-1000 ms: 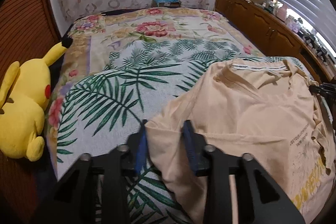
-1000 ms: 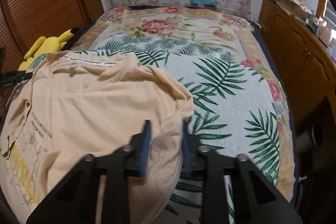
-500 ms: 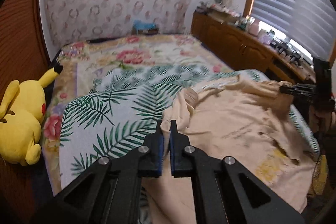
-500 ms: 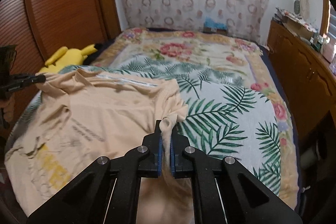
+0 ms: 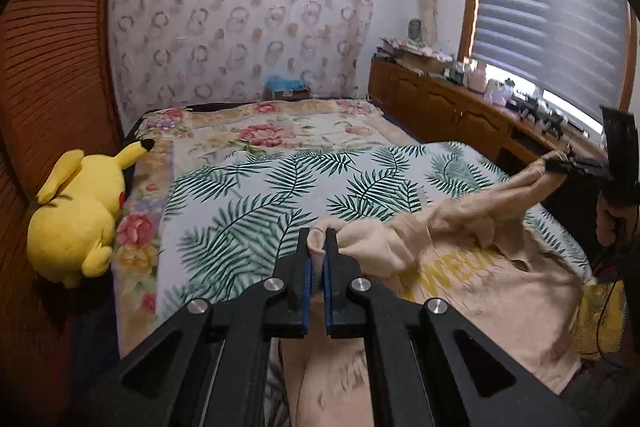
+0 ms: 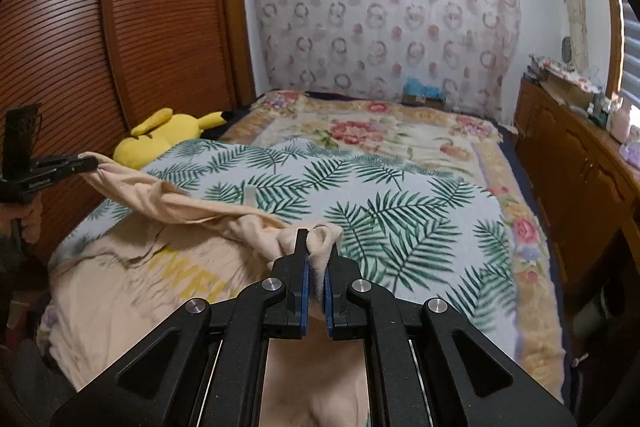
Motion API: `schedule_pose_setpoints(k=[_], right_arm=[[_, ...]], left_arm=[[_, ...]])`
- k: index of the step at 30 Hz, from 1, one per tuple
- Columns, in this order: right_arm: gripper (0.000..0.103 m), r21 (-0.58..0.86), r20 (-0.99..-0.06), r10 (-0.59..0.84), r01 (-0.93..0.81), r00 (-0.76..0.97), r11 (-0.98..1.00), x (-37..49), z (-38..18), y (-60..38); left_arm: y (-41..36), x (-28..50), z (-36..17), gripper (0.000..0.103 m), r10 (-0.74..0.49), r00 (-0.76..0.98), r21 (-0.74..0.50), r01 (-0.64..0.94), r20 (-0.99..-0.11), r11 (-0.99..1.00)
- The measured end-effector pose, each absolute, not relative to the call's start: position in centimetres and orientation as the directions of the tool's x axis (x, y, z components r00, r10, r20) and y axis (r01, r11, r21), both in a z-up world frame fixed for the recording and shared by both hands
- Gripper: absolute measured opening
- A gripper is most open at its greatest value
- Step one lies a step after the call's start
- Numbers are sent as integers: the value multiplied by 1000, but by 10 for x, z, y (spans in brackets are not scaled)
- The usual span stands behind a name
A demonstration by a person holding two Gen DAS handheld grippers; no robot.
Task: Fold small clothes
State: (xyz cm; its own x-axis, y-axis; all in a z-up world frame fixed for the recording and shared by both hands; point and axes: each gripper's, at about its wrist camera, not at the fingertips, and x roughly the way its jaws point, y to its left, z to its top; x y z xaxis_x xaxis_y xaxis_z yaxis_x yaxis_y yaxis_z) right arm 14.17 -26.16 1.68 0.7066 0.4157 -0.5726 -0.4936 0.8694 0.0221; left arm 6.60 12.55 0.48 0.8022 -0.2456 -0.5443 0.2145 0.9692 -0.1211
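T-shirt (image 5: pixel 472 291), the peach one with yellow lettering, is no longer lying flat on the palm-leaf blanket (image 5: pixel 256 211). A second ago my two grippers were open around its near corners; now both are clamped on the cloth and I have them raised. My left gripper (image 5: pixel 317 267) has a bunch of fabric pinched between its blue pads, and my right gripper (image 6: pixel 316 267) holds the opposite corner the same way. From the left view I can see the right gripper (image 5: pixel 560 166) out at the side with the cloth stretched up to it. One edge hangs taut between the two, while the rest trails on the bed at its near end. The yellow plush toy (image 5: pixel 76 215) sits well clear at the bedside. I judge the grasp is done and the fold itself begins: carrying this lifted edge over the rest of the shirt.
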Motion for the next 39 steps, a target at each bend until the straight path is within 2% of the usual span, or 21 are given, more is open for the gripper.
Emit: schedule_pose_setpoints(k=[11,22,24,25,27,29,30,39], right_arm=[[3,19,-558,408,-481,722,877,61,30,-306],[5,25,-682,358,-469,637,883,39,-17,-314],[7,20,-686,350,-464,638,885,42,-18,-313],[12,14,-681,346,-461,646,887,42,-16,-313],[20,3,-664,345,-458,664,889,42,-10,-313],[35,-6,-650,347,-462,676,887,47,-5,-311],[37,-14,-648,342,-459,681,888,51,-4,-310],[42,-11,-716,301,-441,631,898,112,-48,-300]], left_arm=[[141,-10,-4,2,-203,813,-132,155,-546,979],[146,-24,-35,6,-157,770,-130,97,-618,987],[145,-23,-32,15,-161,776,-132,100,-610,986],[145,-22,-29,20,-160,781,-128,104,-603,986],[144,-20,-24,39,-166,790,-125,113,-590,986],[142,-12,-21,49,-171,787,-113,129,-592,985],[140,-5,-21,53,-170,784,-99,138,-597,985],[141,71,-53,54,-151,711,-72,140,-687,988]])
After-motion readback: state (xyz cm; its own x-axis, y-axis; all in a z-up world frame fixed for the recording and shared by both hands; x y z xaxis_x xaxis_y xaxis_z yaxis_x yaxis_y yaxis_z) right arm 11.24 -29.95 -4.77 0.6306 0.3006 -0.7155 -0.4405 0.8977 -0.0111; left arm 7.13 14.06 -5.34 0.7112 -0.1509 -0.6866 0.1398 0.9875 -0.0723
